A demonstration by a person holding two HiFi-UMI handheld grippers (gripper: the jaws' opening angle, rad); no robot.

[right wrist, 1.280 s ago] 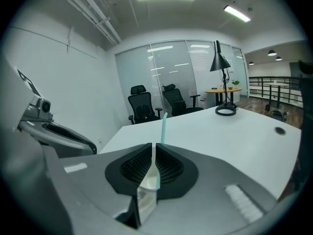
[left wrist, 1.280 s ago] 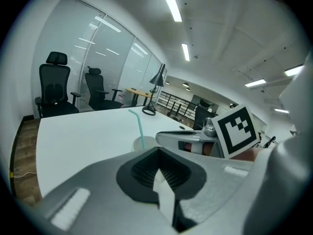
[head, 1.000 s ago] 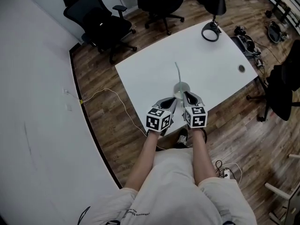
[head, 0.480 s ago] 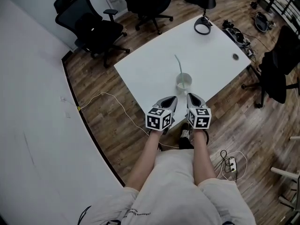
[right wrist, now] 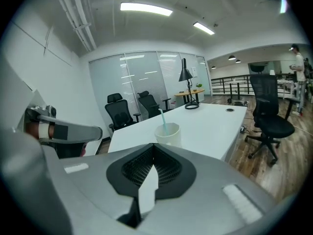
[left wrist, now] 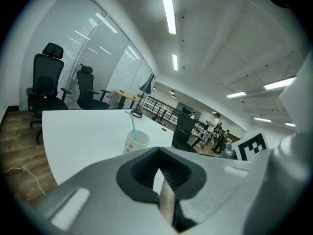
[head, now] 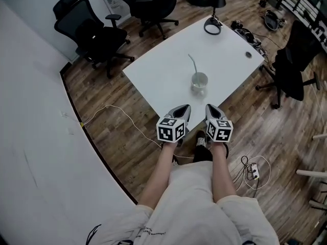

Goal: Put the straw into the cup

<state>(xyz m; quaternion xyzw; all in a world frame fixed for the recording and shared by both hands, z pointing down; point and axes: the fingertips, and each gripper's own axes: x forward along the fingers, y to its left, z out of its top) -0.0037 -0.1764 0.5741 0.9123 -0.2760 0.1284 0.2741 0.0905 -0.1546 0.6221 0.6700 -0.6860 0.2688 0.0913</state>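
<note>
A white cup [head: 199, 79] stands on the white table [head: 163, 70] near its front edge, and a pale straw [head: 192, 64] rises out of it, leaning to the far left. Both grippers hang in front of the table edge, over the floor, well short of the cup. The left gripper [head: 184, 108] and the right gripper [head: 210, 107] are side by side, each shut with nothing in it. The cup [left wrist: 136, 141] and straw [left wrist: 132, 124] show beyond the left gripper [left wrist: 159, 150]. In the right gripper view the cup [right wrist: 167, 132] with its straw [right wrist: 162, 119] stands past the right gripper [right wrist: 153, 147].
A black desk lamp [head: 213, 22] and a small round grommet [head: 248, 55] are at the table's far end. Office chairs [head: 92, 34] stand at the back left, another black chair [head: 291, 60] at the right. A cable [head: 112, 111] and a power strip [head: 251, 171] lie on the wooden floor.
Both grippers have drawn back from the cup, off the table's front edge toward the person. The cup with the straw in it stays on the table.
</note>
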